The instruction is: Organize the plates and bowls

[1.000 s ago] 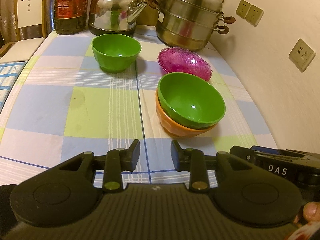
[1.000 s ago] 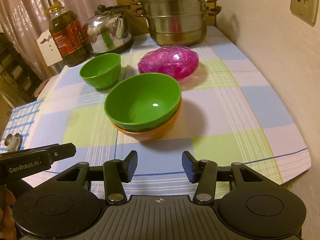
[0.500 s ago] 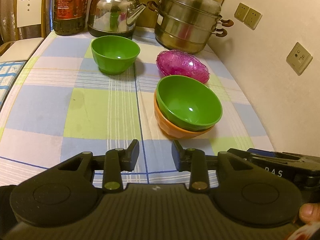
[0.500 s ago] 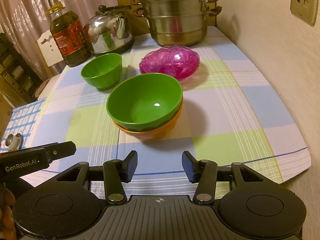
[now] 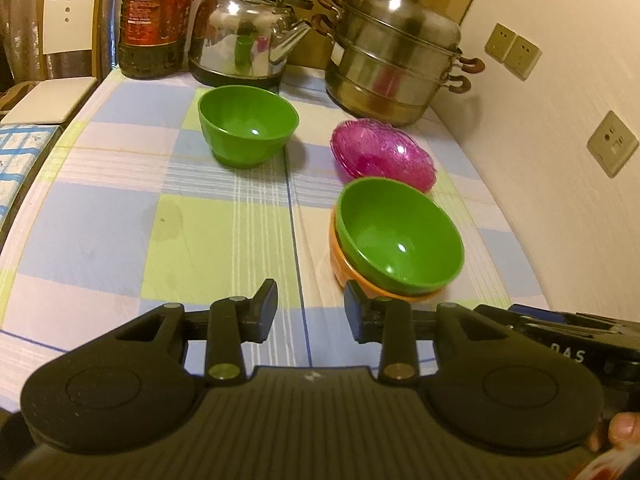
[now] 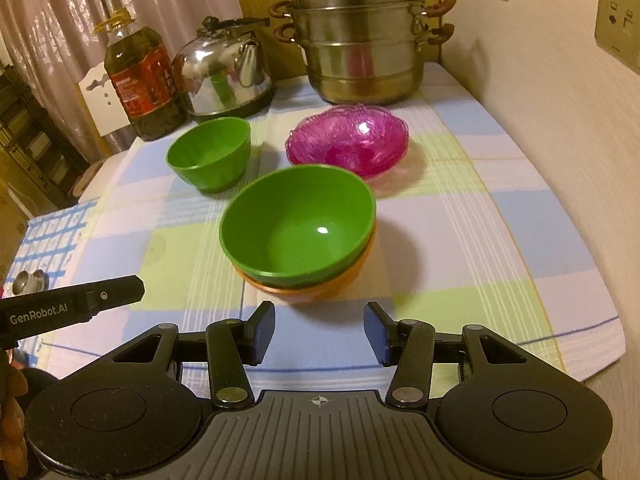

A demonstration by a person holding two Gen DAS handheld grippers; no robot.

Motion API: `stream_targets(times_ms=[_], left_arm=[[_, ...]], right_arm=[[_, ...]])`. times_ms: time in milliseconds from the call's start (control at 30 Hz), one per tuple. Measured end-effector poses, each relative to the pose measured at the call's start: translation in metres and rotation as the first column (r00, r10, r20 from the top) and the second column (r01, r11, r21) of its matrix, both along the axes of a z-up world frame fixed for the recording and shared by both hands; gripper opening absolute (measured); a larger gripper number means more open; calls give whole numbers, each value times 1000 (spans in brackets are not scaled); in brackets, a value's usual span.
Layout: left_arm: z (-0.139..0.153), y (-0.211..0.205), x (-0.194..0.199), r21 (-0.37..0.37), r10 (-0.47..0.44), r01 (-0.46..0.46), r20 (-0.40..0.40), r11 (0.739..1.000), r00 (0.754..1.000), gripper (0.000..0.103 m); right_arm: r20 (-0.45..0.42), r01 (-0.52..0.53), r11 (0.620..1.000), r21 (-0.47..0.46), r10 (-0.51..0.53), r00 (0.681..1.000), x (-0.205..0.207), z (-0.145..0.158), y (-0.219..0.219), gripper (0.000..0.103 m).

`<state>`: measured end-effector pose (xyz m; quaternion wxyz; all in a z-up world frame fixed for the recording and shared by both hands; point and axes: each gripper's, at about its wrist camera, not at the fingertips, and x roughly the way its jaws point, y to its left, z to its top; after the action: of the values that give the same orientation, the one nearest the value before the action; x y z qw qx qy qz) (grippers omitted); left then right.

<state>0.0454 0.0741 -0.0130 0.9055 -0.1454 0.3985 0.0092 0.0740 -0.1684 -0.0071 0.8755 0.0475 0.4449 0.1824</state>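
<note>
Your left gripper (image 5: 310,308) hangs over the near edge of the desk (image 5: 100,216) with its jaws apart and nothing between them — released. The same goes for your right gripper (image 6: 319,336): its fingers stand wider, empty, above the checked cloth by that near edge. Each gripper shows at the side of the other's view, so they sit close together, left beside right.

Just beyond both grippers, a large green bowl (image 6: 298,224) sits nested in an orange bowl (image 6: 316,290), tilted a little so the orange rim shows along the near side. This stack stands nearer the desk's right edge than its left. Behind it, toward the far right corner, lies a pink glass dish (image 6: 348,140), near the stack but apart from it. A smaller green bowl (image 5: 248,124) stands alone, upright and empty, toward the far edge around the middle of the desk, well apart from the stack.

Along the far edge stand an oil bottle (image 6: 140,84) at the left corner, a steel kettle (image 5: 244,48) beside it, and a tiered steel steamer pot (image 6: 356,36) at the right corner — against the wall
</note>
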Motion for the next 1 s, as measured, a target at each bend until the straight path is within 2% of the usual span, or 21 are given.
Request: stream_targets(times_ms=[367,567,733,1000], left_arm=[[11,30,35,11,47,-48,27,999,998,34],[12,52,61,19,54,-55,26,998,998,37],[8,72,86,28,67,-68,20,997,998,37],[-11,105,134,26,109,-109,0,994,994,37]], right_arm=[[46,-1,998,59,-2,999,32,24,9,50],[74,-28,998,57,24,997,60,33,28,50],[88,-74,996,57,68,994,87,35,48,49],[62,-110,992,58,106,992,138,22,83,49]])
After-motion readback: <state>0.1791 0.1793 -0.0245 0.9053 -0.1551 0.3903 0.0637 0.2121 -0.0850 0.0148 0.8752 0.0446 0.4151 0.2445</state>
